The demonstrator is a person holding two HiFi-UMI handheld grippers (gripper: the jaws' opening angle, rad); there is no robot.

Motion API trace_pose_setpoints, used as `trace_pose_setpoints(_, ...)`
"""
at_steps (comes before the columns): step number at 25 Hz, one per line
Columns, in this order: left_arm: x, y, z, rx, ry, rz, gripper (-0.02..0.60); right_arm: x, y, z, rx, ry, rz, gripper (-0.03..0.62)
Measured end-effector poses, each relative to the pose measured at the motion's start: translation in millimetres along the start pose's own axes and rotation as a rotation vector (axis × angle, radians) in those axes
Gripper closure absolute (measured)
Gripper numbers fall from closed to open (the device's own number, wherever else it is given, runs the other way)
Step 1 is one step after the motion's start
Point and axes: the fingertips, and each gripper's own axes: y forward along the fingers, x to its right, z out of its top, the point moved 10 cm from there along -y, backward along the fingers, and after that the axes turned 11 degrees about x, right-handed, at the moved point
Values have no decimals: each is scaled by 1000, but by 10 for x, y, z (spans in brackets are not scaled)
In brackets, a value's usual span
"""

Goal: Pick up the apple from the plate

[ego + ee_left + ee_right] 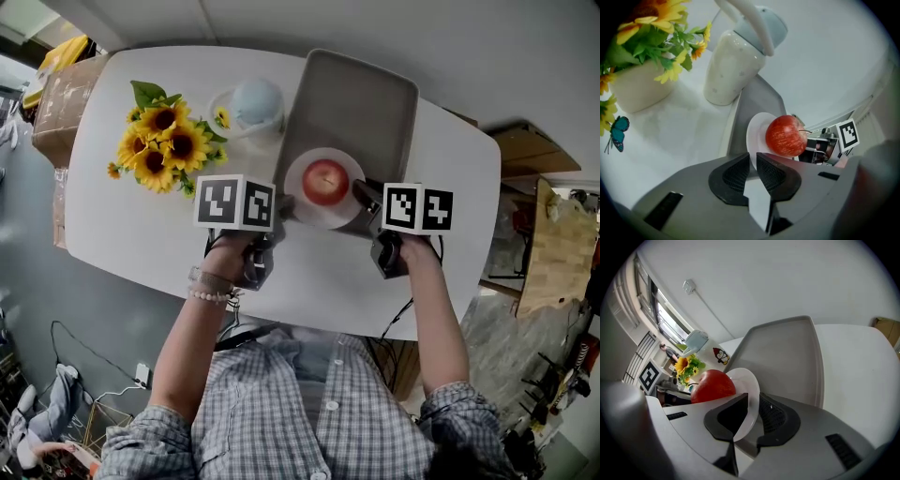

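Bright even light; fisheye edges vignetted, blurred.

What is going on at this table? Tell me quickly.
A person holds a hand-held gripper in each hand. The left hand-held gripper and the right hand-held gripper are each clamped on opposite edges of the white plate, which carries a red apple over the grey tray on the white table. Neither touches the apple itself. Whether the plate is lifted or resting on the tray cannot be told.
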Motion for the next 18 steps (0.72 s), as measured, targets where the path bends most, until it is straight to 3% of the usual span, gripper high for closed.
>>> trace_pose_setpoints(9, -150, -316, -120, 9, 5, -41, 529, -337, -113, -197, 30, 6, -26, 513)
trace_pose_setpoints(18, -417, -703, -318, 6, 11, -36, 535, -739, -174, -636, 22, 36, -36, 513)
